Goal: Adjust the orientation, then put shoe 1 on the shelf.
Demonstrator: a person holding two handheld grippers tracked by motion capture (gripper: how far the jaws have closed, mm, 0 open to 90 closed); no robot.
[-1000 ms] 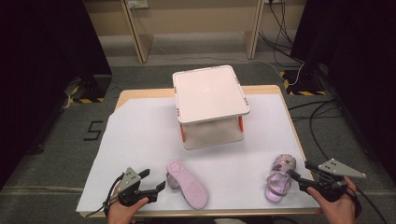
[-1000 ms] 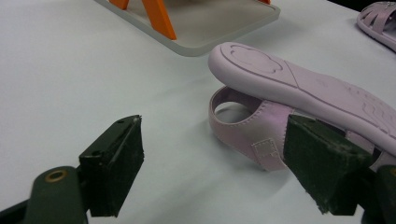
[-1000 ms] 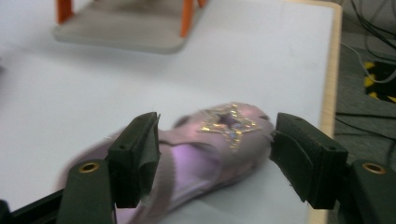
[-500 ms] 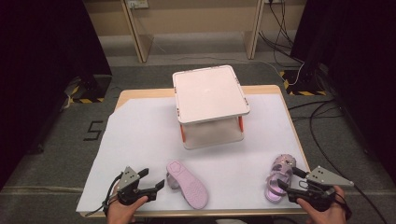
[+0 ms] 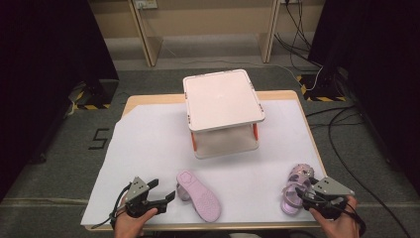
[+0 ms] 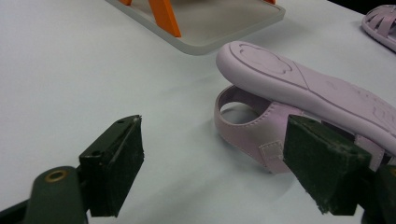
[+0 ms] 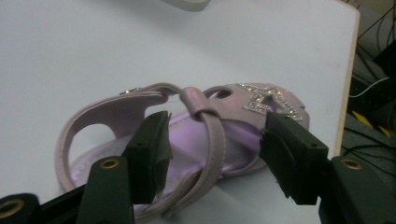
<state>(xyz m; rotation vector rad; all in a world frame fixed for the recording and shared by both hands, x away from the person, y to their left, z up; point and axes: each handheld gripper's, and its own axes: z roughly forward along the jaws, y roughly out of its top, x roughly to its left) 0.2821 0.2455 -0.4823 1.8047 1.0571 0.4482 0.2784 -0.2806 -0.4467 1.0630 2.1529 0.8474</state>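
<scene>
My right claw (image 7: pixel 212 154) hangs over an upright pink sandal (image 7: pixel 187 140) at the near right corner of the white-covered table (image 5: pixel 148 148). Its jaws have just been closing and now straddle the sandal's middle: one pad sits inside, over the purple insole, and the other stands just off the outer edge below the glittery star (image 7: pixel 271 102). I cannot see either pad pressing yet, so nothing is grasped. The ankle strap (image 7: pixel 210 126) runs up between the jaws.

To do this well, I judge I should lower a little until the pads bracket the sole's side wall, then squeeze on sole and strap base together, not the loose strap alone, which would likely flop and let the sandal swing.

My left claw (image 6: pixel 210 168) is released, jaws spread wide. The second sandal (image 6: pixel 299 102) lies sole up just ahead of it, its heel strap close by one pad but not touched. A pale two-tier rack (image 5: pixel 223 111) with orange posts stands farther off, beyond both claws.
</scene>
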